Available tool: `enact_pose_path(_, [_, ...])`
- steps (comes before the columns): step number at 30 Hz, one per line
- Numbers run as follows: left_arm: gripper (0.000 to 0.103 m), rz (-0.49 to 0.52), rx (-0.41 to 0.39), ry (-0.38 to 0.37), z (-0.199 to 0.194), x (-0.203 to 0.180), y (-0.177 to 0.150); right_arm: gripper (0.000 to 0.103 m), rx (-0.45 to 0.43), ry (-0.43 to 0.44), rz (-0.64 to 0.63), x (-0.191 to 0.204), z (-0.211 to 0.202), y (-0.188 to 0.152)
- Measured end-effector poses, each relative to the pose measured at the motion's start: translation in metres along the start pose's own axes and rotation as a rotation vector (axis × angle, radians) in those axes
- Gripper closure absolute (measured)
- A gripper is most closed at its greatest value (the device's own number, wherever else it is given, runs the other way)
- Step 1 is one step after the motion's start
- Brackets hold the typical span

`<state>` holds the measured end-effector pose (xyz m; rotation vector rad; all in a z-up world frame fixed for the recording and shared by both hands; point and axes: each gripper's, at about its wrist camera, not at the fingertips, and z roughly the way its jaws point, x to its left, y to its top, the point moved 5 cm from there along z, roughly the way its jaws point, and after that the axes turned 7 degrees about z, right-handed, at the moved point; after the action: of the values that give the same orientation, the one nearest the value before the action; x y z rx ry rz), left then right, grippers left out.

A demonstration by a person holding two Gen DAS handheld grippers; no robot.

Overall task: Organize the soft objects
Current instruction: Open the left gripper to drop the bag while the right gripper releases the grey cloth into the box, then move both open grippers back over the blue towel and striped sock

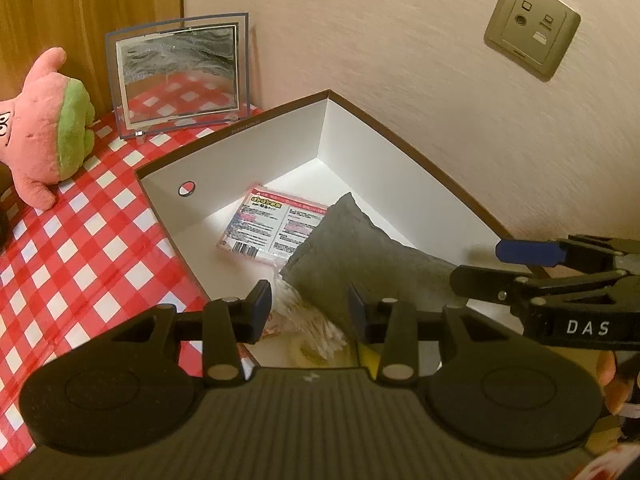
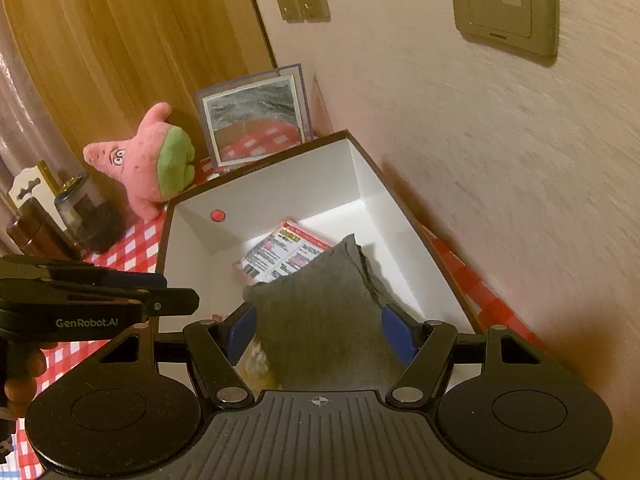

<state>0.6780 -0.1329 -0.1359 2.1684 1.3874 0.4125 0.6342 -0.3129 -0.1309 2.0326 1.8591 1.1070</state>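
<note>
Grey cloth (image 2: pixel 320 312) lies in the box (image 2: pixel 394 196) between the right gripper (image 2: pixel 320 332)'s parted jaws, so lift straight out without snagging it; left gripper (image 1: pixel 310 306) hangs half-open, empty.

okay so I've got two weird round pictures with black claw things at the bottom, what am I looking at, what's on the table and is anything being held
Each picture comes from a camera on a hand-held gripper that a person carries, one per hand. The left hand-held gripper and right hand-held gripper both stand open over a white box on a red checked tablecloth. In the box lie a grey cushion and a printed packet. The cushion sits between the right one's pads, seemingly ungripped. A pink plush toy and a picture frame stand behind the box.
</note>
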Motion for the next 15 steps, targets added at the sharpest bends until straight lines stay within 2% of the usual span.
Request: enact_pose_path(15, [0.063,-0.030,-0.041,0.016,-0.048,0.005,-0.028,0.034,-0.008,0.005,-0.037,0.023,-0.021,-0.021])
